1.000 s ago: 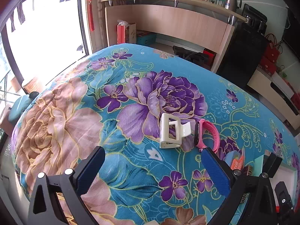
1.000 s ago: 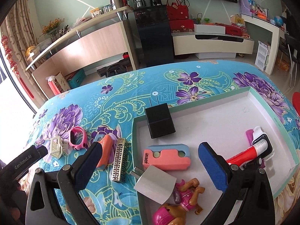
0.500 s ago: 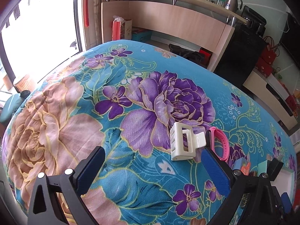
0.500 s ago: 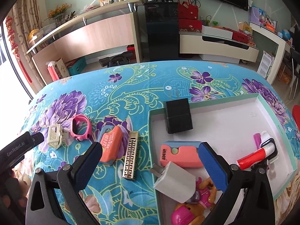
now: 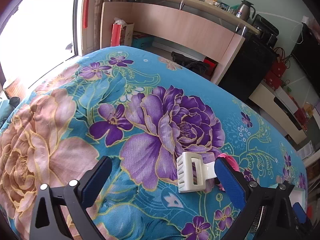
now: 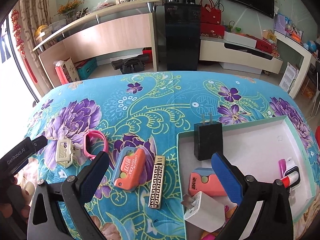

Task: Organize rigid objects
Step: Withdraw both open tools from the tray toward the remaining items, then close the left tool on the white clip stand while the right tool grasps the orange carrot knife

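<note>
A white hair claw clip (image 5: 193,173) lies on the floral blanket, just inside my open left gripper (image 5: 162,172), close to its right finger. A pink wristband (image 5: 230,161) lies behind that finger. In the right wrist view the clip (image 6: 63,153), the wristband (image 6: 96,144), an orange carrot knife (image 6: 131,170) and a gold patterned lighter (image 6: 157,182) lie left of a white box (image 6: 260,140). My right gripper (image 6: 160,174) is open and empty above the lighter. The box holds a black charger (image 6: 208,141), a white charger (image 6: 204,212), an orange case (image 6: 204,182) and a red tube (image 6: 291,178).
The left gripper body (image 6: 18,156) shows at the left edge of the right wrist view. The blanket's edge drops off on the far side toward a wooden counter (image 6: 112,34) and a black cabinet (image 6: 183,38). A pink toy (image 6: 210,235) lies at the box's near end.
My left gripper has moved forward and right, so the clip now sits between its fingers. My right gripper has shifted left, from over the box to over the lighter.
</note>
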Action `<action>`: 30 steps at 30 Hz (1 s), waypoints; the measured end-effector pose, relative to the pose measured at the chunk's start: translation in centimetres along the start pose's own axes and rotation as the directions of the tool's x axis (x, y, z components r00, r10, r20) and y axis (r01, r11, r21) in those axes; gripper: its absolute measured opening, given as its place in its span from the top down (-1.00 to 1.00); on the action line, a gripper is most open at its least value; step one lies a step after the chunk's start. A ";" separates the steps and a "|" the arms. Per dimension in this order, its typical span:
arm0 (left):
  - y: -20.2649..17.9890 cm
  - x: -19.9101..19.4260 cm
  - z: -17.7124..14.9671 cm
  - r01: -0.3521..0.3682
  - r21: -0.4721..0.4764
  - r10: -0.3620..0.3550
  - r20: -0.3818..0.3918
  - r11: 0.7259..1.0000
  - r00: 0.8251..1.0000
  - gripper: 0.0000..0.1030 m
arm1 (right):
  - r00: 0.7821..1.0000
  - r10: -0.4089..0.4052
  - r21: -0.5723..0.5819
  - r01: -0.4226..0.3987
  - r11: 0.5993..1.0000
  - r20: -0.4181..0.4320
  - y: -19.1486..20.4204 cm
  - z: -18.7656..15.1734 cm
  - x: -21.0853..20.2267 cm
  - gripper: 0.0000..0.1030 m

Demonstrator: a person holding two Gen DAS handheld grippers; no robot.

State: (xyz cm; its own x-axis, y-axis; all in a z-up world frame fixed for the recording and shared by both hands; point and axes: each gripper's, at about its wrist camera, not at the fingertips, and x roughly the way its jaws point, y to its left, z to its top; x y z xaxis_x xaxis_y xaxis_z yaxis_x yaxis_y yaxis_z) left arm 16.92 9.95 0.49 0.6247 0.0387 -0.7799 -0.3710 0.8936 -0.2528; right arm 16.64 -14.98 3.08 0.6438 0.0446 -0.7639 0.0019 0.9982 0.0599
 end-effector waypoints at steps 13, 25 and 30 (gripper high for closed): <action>-2.6 3.0 -1.2 0.013 0.111 -0.009 -0.043 0.994 0.999 -0.82 | 0.996 0.028 -0.101 -0.036 0.994 -0.082 3.4 -1.7 3.7 -0.74; -3.8 2.7 -1.3 0.028 0.161 -0.024 -0.030 0.987 0.999 -0.51 | 0.994 0.043 -0.127 -0.055 0.990 -0.097 4.3 -2.3 4.4 -0.47; -3.3 2.7 -1.2 0.002 0.147 0.000 -0.014 0.989 1.000 -0.48 | 0.992 0.062 -0.142 -0.077 0.987 -0.105 5.0 -2.4 4.5 -0.34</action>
State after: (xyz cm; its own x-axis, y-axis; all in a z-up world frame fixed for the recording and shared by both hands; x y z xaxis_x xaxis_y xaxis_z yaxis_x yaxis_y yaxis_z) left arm 19.00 6.51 -1.44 0.6147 0.0327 -0.7881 -0.2646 0.9498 -0.1669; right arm 17.74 -9.73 -1.64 0.5586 0.1108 -0.8220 -0.1567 0.9873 0.0265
